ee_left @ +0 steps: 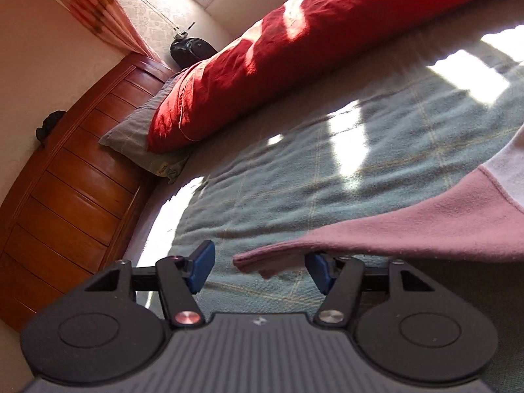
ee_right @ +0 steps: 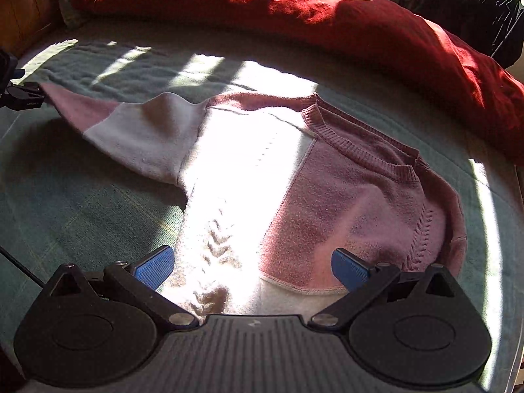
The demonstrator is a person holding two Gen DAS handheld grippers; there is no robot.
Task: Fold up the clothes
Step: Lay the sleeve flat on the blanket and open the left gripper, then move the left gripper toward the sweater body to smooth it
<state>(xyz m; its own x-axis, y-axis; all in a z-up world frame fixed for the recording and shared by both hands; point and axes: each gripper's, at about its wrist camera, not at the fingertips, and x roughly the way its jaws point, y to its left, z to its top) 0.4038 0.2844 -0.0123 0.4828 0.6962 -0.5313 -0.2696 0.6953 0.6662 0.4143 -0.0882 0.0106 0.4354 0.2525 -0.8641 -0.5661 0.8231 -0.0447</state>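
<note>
Up close, the left tongs (ee_left: 260, 270) stand with their two blue pads (ee_left: 200, 267) spread wide; the cuff of one pink sleeve (ee_left: 255, 260) lies loose in the gap between them, touching neither pad clearly, and the cloth runs off to the right above the right-hand pad. In the right wrist view that same sleeve (ee_right: 98, 111) is stretched out and lifted off the bed toward the left edge, where a bit of the left tongs (ee_right: 23, 96) meets its tip; whether it is held there I cannot tell.

The right tongs (ee_right: 252, 268) are likewise spread wide, gripping nothing, and hover over the lower part of the sweater (ee_right: 327, 203), one pad over its pale panel and the other over its pink panel.

One sweater is in sight, pink and white in blocks, lying on the bed with its ribbed neckline (ee_right: 363, 140) toward the pillows. Its second sleeve (ee_right: 455, 229) is bunched along the right side.

The bed wears one grey-green checked blanket (ee_right: 82, 203), striped with sunlight. Across its head lies one long red pillow (ee_right: 294, 9), with one grey pillow (ee_left: 137, 124) under it. Behind stands a wooden headboard (ee_left: 72, 177), and a dark bag (ee_left: 190, 50) sits at its far end.
</note>
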